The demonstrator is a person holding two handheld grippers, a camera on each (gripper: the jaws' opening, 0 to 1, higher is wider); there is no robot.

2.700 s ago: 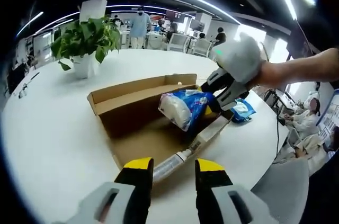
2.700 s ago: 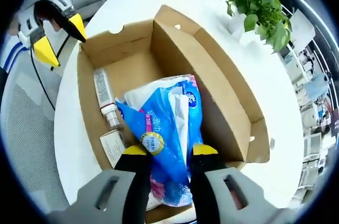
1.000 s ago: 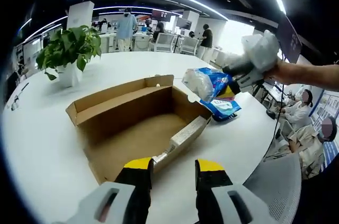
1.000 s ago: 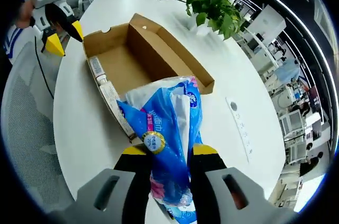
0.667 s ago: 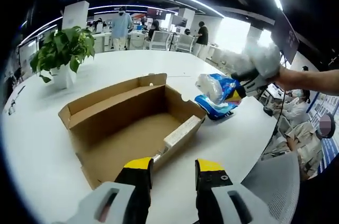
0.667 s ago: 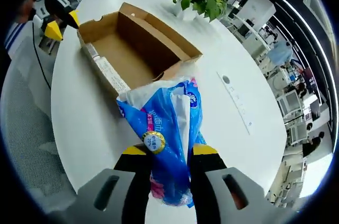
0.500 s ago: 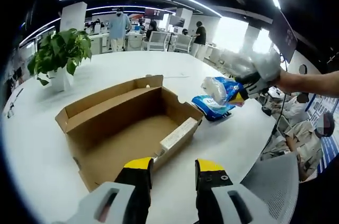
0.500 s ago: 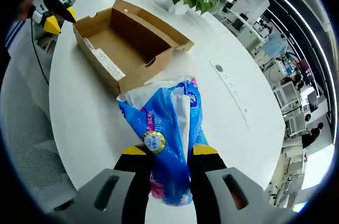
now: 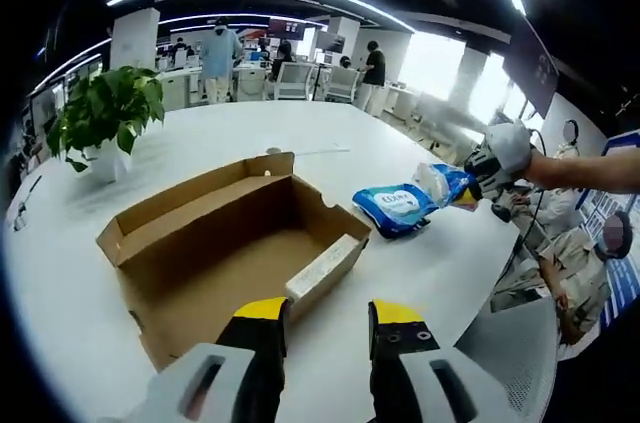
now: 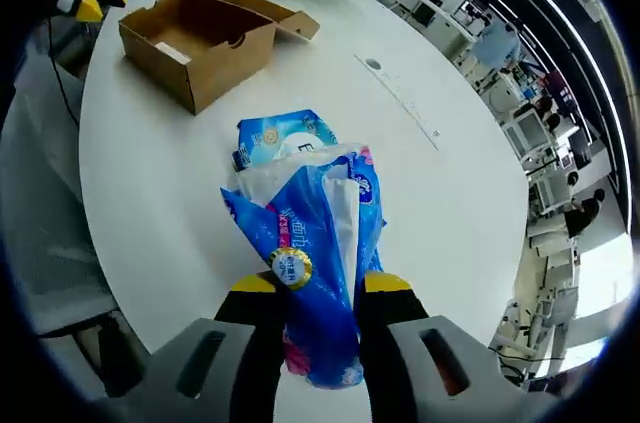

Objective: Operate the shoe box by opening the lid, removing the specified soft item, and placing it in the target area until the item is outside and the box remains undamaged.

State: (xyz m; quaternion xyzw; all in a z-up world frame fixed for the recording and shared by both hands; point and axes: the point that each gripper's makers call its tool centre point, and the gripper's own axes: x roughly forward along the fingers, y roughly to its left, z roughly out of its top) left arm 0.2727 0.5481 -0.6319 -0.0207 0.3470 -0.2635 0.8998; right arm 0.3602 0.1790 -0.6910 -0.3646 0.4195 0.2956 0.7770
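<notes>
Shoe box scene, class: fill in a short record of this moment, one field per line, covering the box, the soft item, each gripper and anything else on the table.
Box: cardboard shoe box, open, on the white table
Inside box: a small long carton against one wall
Soft item: blue tissue pack, outside the box, above the table
Right gripper: shut on the tissue pack
Left gripper: open, holding nothing, near the box
Also on table: a second blue pack lying flat; a potted plant
</notes>
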